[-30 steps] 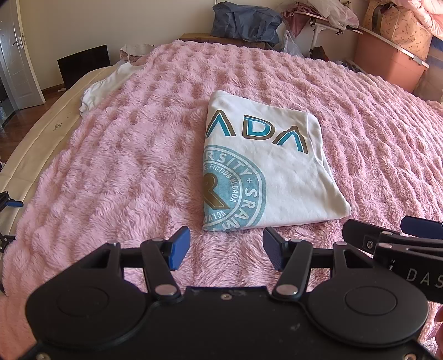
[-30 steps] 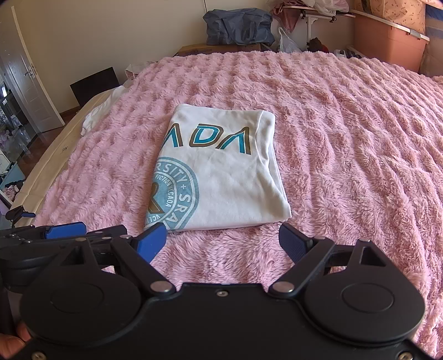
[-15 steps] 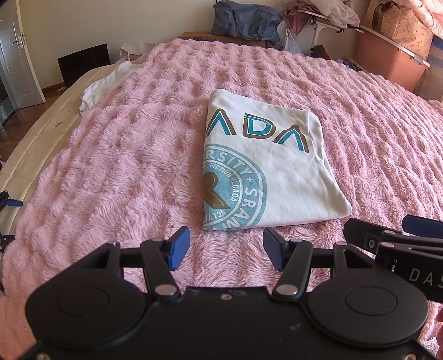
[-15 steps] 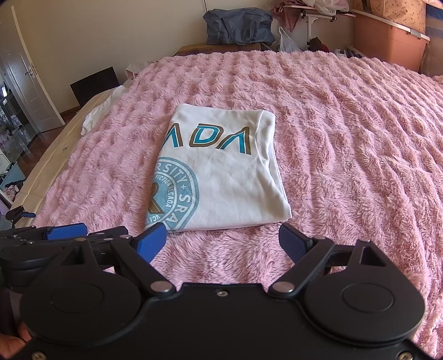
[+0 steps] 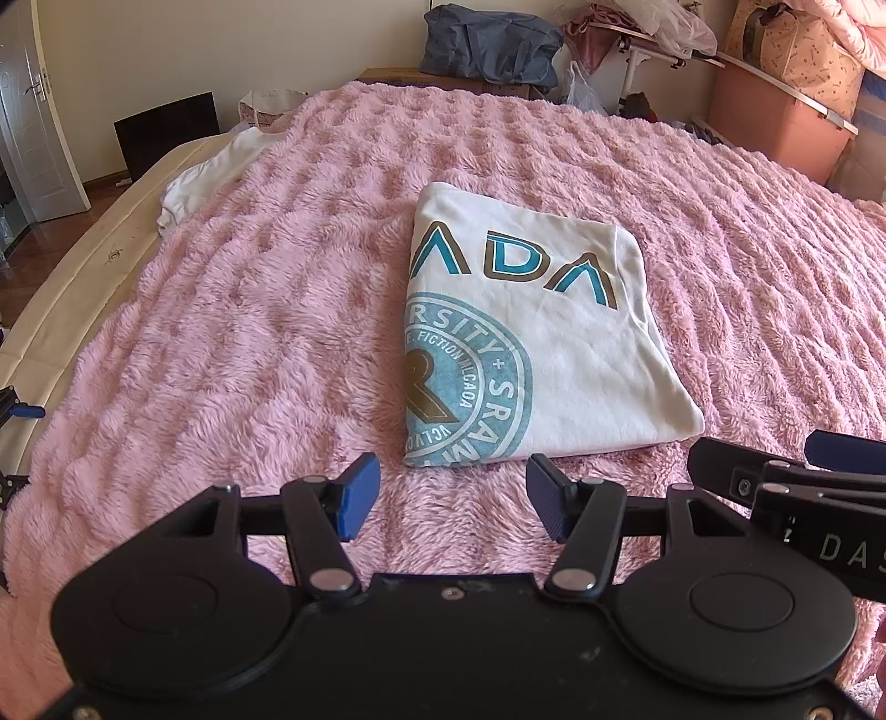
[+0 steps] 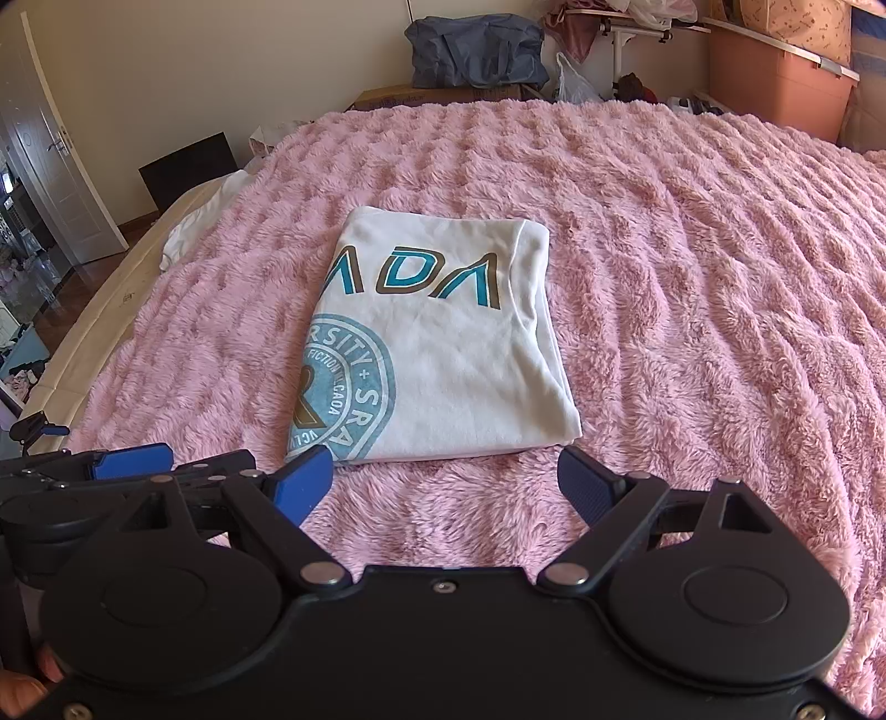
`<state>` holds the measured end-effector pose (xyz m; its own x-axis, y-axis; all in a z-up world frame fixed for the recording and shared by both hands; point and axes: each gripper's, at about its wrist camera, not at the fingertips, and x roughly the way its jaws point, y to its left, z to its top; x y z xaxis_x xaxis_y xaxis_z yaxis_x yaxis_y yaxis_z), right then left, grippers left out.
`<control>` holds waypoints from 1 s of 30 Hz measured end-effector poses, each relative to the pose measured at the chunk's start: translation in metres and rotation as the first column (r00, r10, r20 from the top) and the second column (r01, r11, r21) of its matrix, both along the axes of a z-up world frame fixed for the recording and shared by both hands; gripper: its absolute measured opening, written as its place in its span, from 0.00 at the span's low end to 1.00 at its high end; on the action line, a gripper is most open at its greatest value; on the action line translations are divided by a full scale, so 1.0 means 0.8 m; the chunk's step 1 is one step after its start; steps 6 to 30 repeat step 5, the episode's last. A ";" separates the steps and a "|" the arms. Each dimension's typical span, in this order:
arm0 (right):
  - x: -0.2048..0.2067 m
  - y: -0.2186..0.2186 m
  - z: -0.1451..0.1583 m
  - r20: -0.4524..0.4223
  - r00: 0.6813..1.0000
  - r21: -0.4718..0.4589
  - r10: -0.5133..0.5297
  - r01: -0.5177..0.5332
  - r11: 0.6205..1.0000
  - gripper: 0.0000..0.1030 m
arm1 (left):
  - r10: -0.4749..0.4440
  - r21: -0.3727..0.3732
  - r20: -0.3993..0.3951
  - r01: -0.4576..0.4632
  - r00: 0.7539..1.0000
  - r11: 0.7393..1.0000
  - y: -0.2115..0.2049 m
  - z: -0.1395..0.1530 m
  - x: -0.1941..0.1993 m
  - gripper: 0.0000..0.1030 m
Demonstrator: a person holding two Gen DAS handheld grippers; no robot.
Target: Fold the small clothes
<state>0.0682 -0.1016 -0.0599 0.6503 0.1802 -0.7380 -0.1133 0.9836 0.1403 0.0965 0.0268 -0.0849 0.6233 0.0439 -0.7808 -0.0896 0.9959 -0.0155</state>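
A white T-shirt point(image 5: 559, 343) with a teal and brown print lies folded into a neat rectangle on the pink fluffy blanket point(image 5: 249, 343); it also shows in the right wrist view point(image 6: 459, 354). My left gripper point(image 5: 451, 501) is open and empty, hovering just short of the shirt's near edge. My right gripper point(image 6: 446, 484) is open and empty, also just short of the near edge. Each gripper shows at the side of the other's view.
Another white garment point(image 5: 205, 177) lies crumpled at the bed's far left edge, also in the right wrist view point(image 6: 199, 221). A blue bag point(image 5: 493, 44), a pink storage box point(image 5: 775, 127) and a cluttered rack stand beyond the bed. A door point(image 6: 50, 160) is at left.
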 end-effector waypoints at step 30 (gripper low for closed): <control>0.001 0.000 0.000 -0.001 1.000 0.000 0.001 -0.001 1.000 0.87 | -0.002 -0.003 -0.008 0.002 1.000 1.000 0.000 -0.002 0.000 0.60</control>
